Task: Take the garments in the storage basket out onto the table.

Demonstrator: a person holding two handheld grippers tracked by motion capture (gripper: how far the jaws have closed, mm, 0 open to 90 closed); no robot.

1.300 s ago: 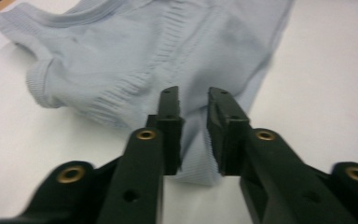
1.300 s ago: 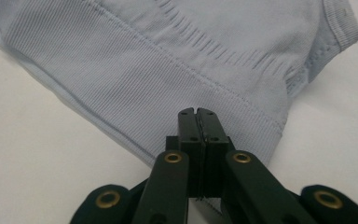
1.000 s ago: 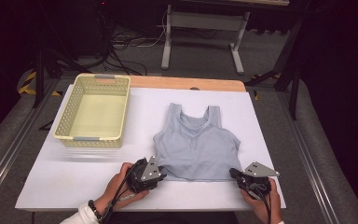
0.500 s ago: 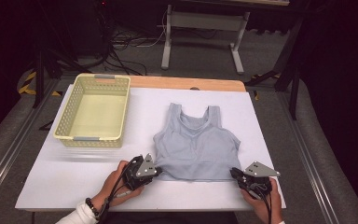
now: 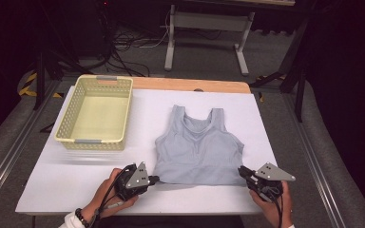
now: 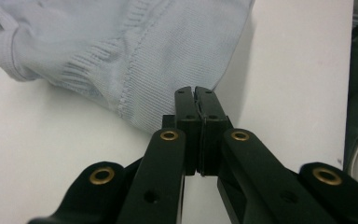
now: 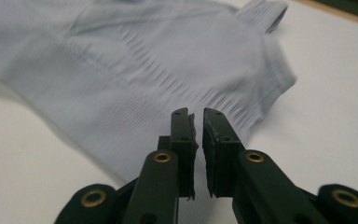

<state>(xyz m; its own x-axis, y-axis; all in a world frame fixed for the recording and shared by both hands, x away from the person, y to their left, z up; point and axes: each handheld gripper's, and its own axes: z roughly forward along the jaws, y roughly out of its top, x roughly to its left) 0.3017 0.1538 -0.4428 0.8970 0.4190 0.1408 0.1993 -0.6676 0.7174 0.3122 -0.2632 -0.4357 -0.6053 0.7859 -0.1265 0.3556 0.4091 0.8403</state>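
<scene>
A light blue top [image 5: 198, 149] lies flat on the white bench [image 5: 138, 97], straps pointing away from the person; beside it, to the left and farther back, sits a yellow basket [image 5: 96, 113] with nothing in it. The top is not folded yet and it is not in the basket, so most of the job looks still to do; it seems only the grabbing part has been reached.

The left tongs [image 5: 153, 179] are at the near left corner of the top; in the left gripper view their jaws have just been closing and now press tight together [image 6: 196, 95], right at the edge of the cloth; they look to pinch the hem, though the bit between them is hard to see. The right tongs [image 5: 242, 172] are at the near right corner; in the right gripper view they [image 7: 196, 117] stand over the cloth with a thin gap between the jaws; I cannot tell if cloth is caught in them.

Both hands rest low near the front edge of the bench, one at each bottom corner; the left hand [image 5: 109, 192] points its tongs to the right, and the right hand [image 5: 273, 206] points its tongs up and to the left.
</scene>
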